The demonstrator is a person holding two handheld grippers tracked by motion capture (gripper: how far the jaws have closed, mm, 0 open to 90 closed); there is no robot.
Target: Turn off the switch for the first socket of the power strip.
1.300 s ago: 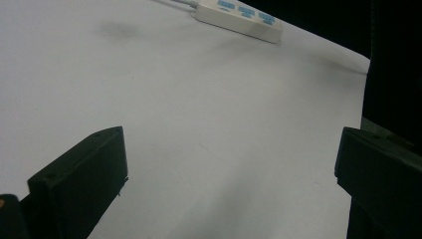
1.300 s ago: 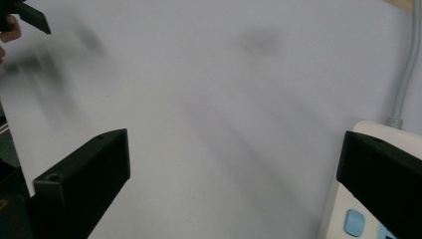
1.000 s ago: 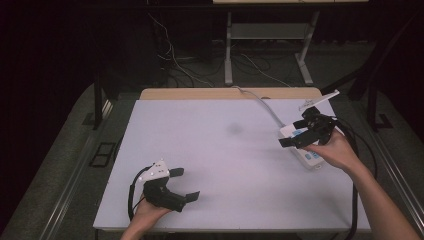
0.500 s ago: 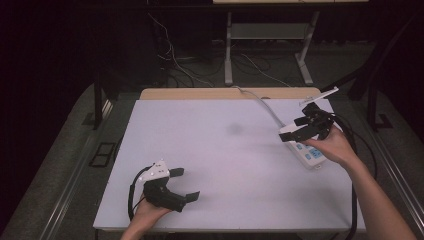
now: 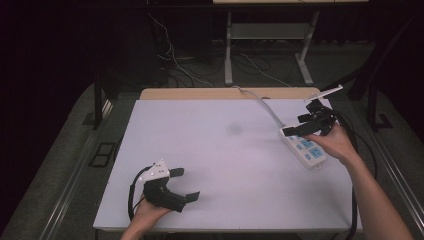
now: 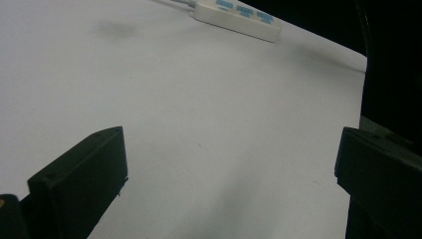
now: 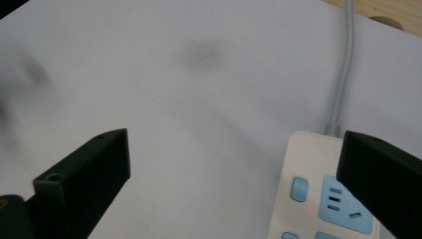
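Observation:
A white power strip (image 5: pixel 306 149) with blue sockets lies near the table's right edge, and its grey cable (image 5: pixel 260 103) runs to the back edge. My right gripper (image 5: pixel 297 125) hovers open over the strip's cable end. In the right gripper view the strip (image 7: pixel 318 199) sits under the right jaw, a small red light glows on it, and nothing is between the jaws of the right gripper (image 7: pixel 234 149). My left gripper (image 5: pixel 186 184) rests open at the front left of the table with nothing in it. The left gripper view looks past the left gripper (image 6: pixel 231 149) to the far-off strip (image 6: pixel 236 19).
The white table top (image 5: pixel 210 150) has a faint dark smudge (image 5: pixel 234 129) near its middle. A wooden strip (image 5: pixel 200 93) runs along the back edge. Beyond the table, cables and a metal stand (image 5: pixel 229 55) are on the dark floor.
My right gripper has shifted a little away from me along the power strip toward its cable end. The left gripper has stayed put.

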